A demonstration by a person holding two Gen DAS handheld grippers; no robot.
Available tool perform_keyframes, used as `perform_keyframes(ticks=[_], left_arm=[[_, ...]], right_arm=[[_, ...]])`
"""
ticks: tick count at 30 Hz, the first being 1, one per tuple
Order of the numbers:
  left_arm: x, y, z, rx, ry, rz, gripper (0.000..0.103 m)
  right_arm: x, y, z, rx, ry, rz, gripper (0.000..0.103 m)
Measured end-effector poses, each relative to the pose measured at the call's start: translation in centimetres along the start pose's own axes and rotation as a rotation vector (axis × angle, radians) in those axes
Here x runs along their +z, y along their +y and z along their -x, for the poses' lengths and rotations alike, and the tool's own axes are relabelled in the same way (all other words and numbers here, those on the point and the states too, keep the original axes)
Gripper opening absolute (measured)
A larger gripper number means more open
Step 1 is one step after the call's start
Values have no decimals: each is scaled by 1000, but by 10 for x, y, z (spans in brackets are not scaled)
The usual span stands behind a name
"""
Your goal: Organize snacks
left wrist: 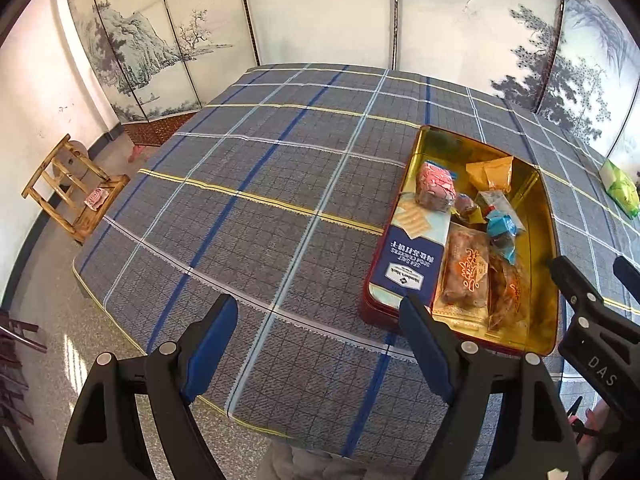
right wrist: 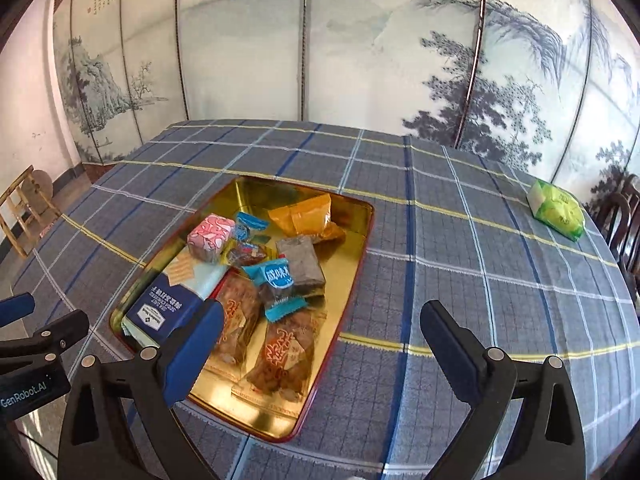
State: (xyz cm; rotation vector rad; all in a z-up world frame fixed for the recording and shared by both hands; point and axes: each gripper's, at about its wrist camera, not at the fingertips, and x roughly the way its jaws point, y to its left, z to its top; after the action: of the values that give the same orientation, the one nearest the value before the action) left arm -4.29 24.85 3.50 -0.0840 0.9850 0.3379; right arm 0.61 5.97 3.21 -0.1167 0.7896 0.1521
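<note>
A red tin with a gold inside [left wrist: 545, 280] [right wrist: 352, 280] sits on the plaid tablecloth and holds several wrapped snacks: a blue cracker box [left wrist: 412, 256] [right wrist: 168, 300], a pink packet [left wrist: 436, 186] [right wrist: 210, 237], an orange packet [left wrist: 492, 174] [right wrist: 304, 216], blue candies [right wrist: 276, 276] and brown pastry packs [left wrist: 466, 272] [right wrist: 284, 352]. A green packet [left wrist: 620, 188] [right wrist: 556, 210] lies alone on the cloth at the far right. My left gripper [left wrist: 324, 320] is open and empty, left of the tin. My right gripper [right wrist: 324, 324] is open and empty over the tin's near right edge.
The table [left wrist: 260, 184] is covered by a grey-blue plaid cloth. A painted folding screen [right wrist: 320, 60] stands behind it. A wooden stool [left wrist: 72, 192] stands on the floor at left. Dark chairs [right wrist: 624, 224] stand at the far right.
</note>
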Motion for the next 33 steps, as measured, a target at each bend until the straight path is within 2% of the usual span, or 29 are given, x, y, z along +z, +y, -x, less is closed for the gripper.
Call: perform_keyframes(ticks=[11, 22, 33], left_arm=[[-14, -20, 7, 10, -9, -42, 80], [-32, -32, 7, 27, 10, -72, 81], [-34, -37, 9, 26, 6, -84, 81]], right_arm=[[-23, -20, -4, -7, 138, -44, 98], [-38, -28, 2, 2, 153, -58, 98], [-42, -30, 5, -3, 151, -57, 98]])
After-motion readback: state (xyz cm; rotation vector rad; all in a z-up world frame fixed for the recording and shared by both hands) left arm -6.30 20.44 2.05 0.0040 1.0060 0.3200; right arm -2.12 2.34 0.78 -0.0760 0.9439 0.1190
